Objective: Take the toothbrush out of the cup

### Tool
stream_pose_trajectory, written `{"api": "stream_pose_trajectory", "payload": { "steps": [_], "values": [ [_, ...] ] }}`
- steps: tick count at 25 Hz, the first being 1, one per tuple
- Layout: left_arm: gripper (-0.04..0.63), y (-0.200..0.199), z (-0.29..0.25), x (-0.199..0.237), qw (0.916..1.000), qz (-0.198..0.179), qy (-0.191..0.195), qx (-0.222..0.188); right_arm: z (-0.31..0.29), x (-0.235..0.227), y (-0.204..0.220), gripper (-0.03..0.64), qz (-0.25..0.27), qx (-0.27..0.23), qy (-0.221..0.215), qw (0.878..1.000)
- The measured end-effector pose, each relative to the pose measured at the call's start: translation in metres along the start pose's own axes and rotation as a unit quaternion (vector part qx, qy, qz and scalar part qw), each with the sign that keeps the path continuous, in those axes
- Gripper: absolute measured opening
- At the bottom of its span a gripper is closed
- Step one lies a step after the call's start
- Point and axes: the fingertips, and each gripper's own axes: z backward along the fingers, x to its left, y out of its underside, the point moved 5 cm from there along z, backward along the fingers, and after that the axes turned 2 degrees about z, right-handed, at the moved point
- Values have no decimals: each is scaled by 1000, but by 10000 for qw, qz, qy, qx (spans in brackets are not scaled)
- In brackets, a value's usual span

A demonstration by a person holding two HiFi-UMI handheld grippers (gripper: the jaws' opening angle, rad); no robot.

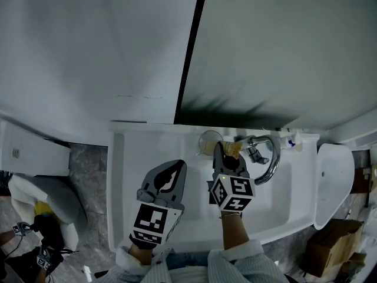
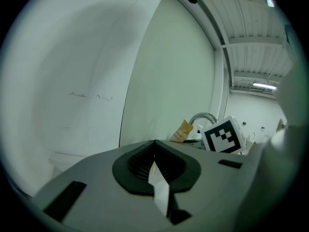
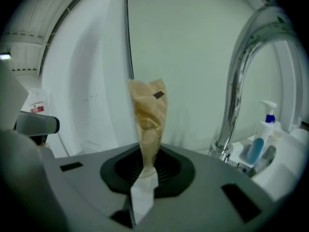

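Right gripper view shows fingers (image 3: 203,192) clenched on toothbrush (image 3: 148,120); only head view shows the cup (image 1: 210,141)

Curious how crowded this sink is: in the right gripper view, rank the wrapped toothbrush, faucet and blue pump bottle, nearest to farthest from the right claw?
1. The wrapped toothbrush: pinched in the right claw, centre.
2. The faucet: right of it, beyond.
3. The blue pump bottle: far right, behind the faucet.

White wall panels (image 1: 88,52), split by a dark seam (image 1: 191,52), back a white washbasin (image 1: 118,187) over grey floor (image 1: 88,164).
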Motion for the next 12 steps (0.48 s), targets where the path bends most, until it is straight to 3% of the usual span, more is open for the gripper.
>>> {"api": "stream_pose_trajectory", "payload": {
  "steps": [12],
  "values": [
    [17,-4,4,-1,9999,22,0,-99,4,5,-12,48,63,-105,-82,9999]
  ]
}}
